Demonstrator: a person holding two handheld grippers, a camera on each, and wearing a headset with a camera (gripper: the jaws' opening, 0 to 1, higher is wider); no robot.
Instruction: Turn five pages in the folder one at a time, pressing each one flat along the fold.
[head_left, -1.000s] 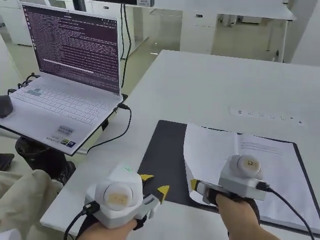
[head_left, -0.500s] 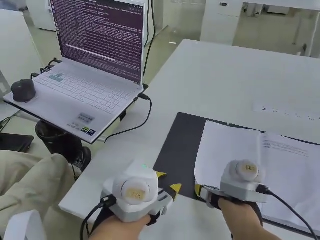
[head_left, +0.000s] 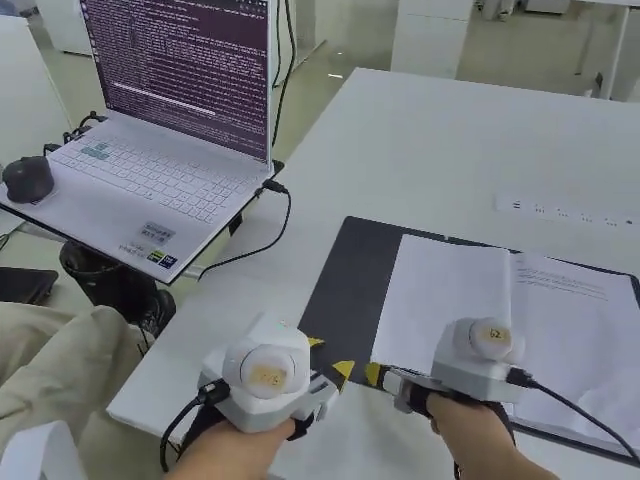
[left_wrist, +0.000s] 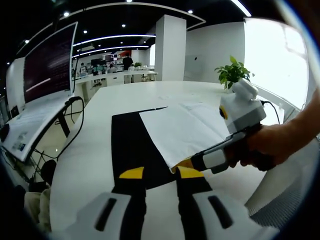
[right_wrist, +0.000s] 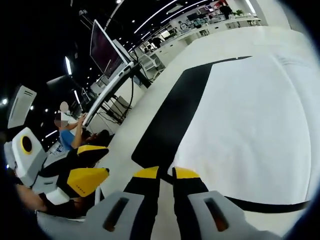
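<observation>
The folder (head_left: 340, 290) is laid open on the white table (head_left: 430, 150), with its black left cover bare and printed sheets stacked on its right half. One page (head_left: 445, 290) is seen swung over from the folder's right half, sloping down across the fold towards the left cover and not yet lying flat on it.

The right gripper (head_left: 378, 373) is held at the folder's near edge. Its jaws are drawn almost together, and the page's near left corner appears to be pinched between them; in the right gripper view the sheet spreads away from the tips (right_wrist: 165, 172) over the black cover (right_wrist: 170, 120). The left gripper (head_left: 330, 358) is held just beside it, over the folder's near left edge, with its jaws apart and nothing between them, as the left gripper view (left_wrist: 160, 173) shows.

The fold is judged to run from the folder's near edge straight away towards its far edge, partly hidden behind the right gripper's body. It lies to the right of both sets of tips, and the right gripper is the nearer to it. The step in hand is taken to be laying this page down on the left cover. A press would then be needed along the fold's length, from near edge to far edge.
</observation>
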